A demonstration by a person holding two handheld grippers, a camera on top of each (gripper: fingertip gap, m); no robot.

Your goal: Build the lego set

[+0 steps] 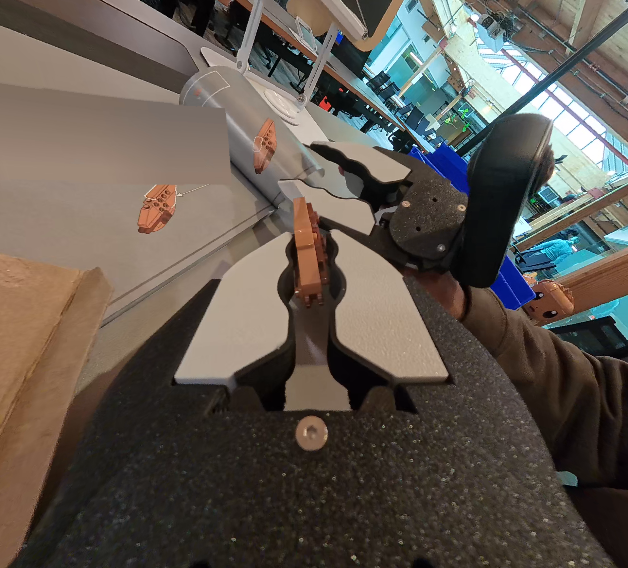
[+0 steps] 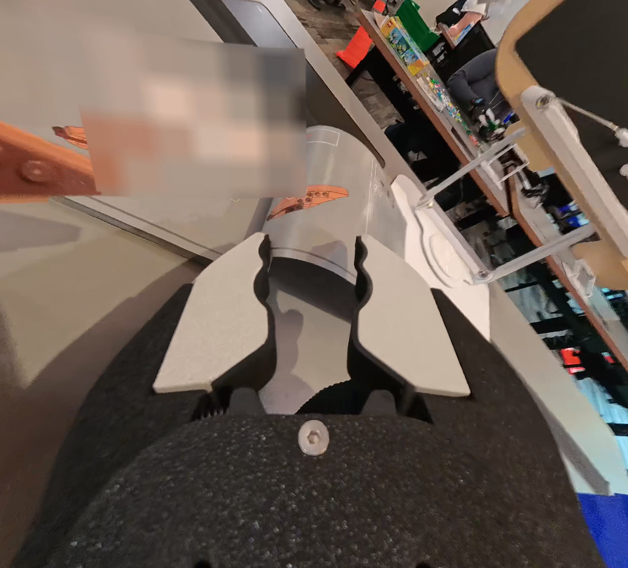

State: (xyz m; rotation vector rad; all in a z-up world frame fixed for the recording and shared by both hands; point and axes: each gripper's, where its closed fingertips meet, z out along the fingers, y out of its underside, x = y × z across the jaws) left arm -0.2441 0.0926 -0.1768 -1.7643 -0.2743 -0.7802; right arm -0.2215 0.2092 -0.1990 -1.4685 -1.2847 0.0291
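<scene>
My left gripper (image 1: pixel 311 240) is shut on a small brown lego assembly (image 1: pixel 306 245), held edge-on above the table. The open instruction booklet (image 1: pixel 190 208) lies behind it, with pictures of the same brown build. My right gripper (image 1: pixel 299 164) shows just beyond and to the right, jaws apart and empty, its tips close to the assembly's far end. In the right wrist view my right gripper (image 2: pixel 311 245) is open with nothing between its fingers, over the booklet's curled page (image 2: pixel 323 211). A brown lego part (image 2: pixel 34 167) shows blurred at the left edge.
A cardboard box (image 1: pixel 37 330) stands at the left. A white stand (image 1: pixel 289 103) carrying a dark board rises behind the booklet, also in the right wrist view (image 2: pixel 441 245). A blue bin (image 1: pixel 509 279) and a brown lego figure (image 1: pixel 547 303) sit at the right. About 12 centimeters separates my left fingertips from my right.
</scene>
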